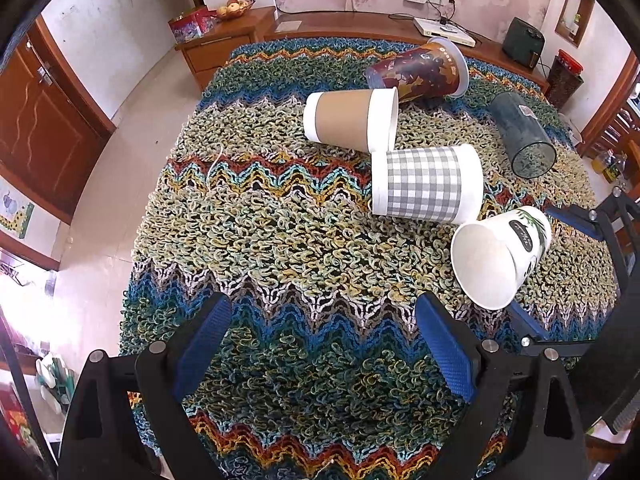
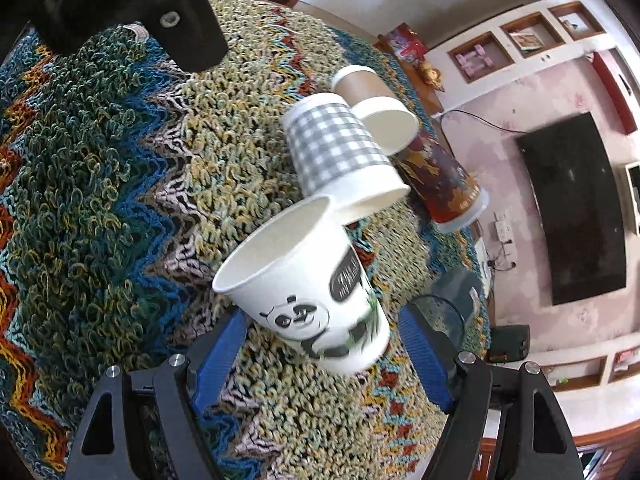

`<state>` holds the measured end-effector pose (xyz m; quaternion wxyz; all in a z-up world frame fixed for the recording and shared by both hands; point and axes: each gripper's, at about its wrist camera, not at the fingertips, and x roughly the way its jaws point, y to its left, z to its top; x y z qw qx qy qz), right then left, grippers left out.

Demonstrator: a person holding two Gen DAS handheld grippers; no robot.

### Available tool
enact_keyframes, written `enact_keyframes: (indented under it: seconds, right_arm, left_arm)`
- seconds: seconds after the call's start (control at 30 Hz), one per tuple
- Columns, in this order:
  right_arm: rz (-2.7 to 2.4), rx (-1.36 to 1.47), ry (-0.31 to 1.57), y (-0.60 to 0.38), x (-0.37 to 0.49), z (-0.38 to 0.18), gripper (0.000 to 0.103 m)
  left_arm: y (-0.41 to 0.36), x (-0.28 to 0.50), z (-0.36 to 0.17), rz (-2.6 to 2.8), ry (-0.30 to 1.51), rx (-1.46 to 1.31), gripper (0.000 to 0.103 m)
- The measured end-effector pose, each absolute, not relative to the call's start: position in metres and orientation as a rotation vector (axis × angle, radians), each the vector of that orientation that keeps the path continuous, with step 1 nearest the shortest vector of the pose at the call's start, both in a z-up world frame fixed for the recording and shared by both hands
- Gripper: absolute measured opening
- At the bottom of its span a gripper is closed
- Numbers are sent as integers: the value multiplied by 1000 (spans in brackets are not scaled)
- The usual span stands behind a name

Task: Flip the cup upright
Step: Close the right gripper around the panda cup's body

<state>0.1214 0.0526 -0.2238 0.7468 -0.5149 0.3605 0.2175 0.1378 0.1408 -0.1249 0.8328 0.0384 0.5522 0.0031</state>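
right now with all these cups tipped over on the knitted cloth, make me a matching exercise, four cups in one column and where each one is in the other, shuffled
Cups:
1. panda cup
2. grey checked cup
3. brown sleeve cup
4. dark red cup

Places:
A. farthest back, its wide mouth rim toward the wooden sideboard
B. between the open fingers of the right gripper
C. in the middle of the row, just behind the panda cup
D. lying against the dark red cup, in front of it

Pairs: 1-B, 2-C, 3-D, 4-A
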Motion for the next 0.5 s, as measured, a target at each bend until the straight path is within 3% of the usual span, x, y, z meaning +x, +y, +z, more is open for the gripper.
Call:
enact_keyframes:
  seconds: [0.5]
  right_arm:
    - [514, -1105, 807, 67, 142, -238, 75]
  left_arm:
    - [154, 151, -137, 39, 1188, 57, 94]
